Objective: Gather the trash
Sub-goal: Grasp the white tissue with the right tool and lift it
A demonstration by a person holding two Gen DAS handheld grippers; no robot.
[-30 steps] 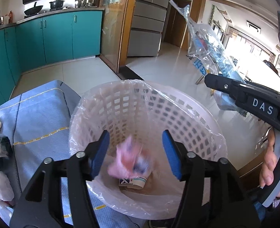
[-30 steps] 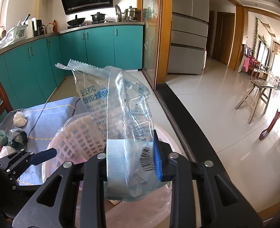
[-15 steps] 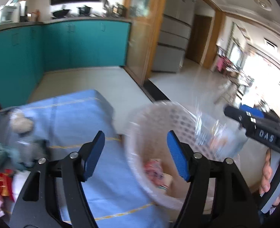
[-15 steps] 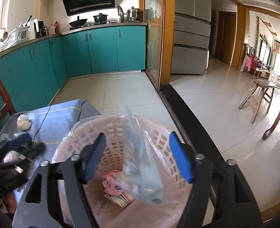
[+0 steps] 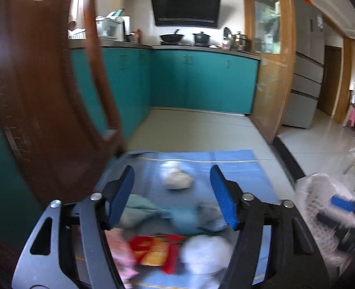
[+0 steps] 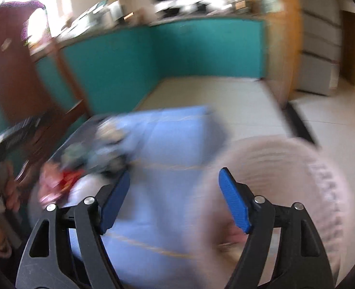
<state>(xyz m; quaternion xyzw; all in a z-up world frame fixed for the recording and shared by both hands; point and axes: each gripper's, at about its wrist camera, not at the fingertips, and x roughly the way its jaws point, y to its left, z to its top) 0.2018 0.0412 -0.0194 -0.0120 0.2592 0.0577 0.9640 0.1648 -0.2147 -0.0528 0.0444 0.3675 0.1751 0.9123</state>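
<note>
In the left wrist view, we are looking along our left hand-held gripper (image 5: 172,197). Its blue jaws have just been closing a little, but they are standing apart with nothing between them. Right ahead and below, on the table with the light blue cloth (image 5: 237,168), the trash pile is lying: a crumpled white paper ball (image 5: 177,181), a blurry teal and grey wrapper (image 5: 177,216), a red and yellow packet (image 5: 158,248), a soft white wad (image 5: 206,252) and a pink scrap (image 5: 122,255). The wrapper is lying sideways, across the gap. The gripper is tilting down at the pile. A brown wooden chair back (image 5: 45,96) is close on the left. The pink plastic basket with the clear liner (image 5: 321,204) is far right.

In the right wrist view, everything is blurry. Our right hand-held gripper (image 6: 175,200) has just been opening, and nothing is between its jaws. The basket (image 6: 297,180) is close under its right jaw. The pile (image 6: 81,163) is well off to the left, beside the person's hand (image 6: 6,192).

We think the left gripper is nearer the pile, so it should grab next.
</note>
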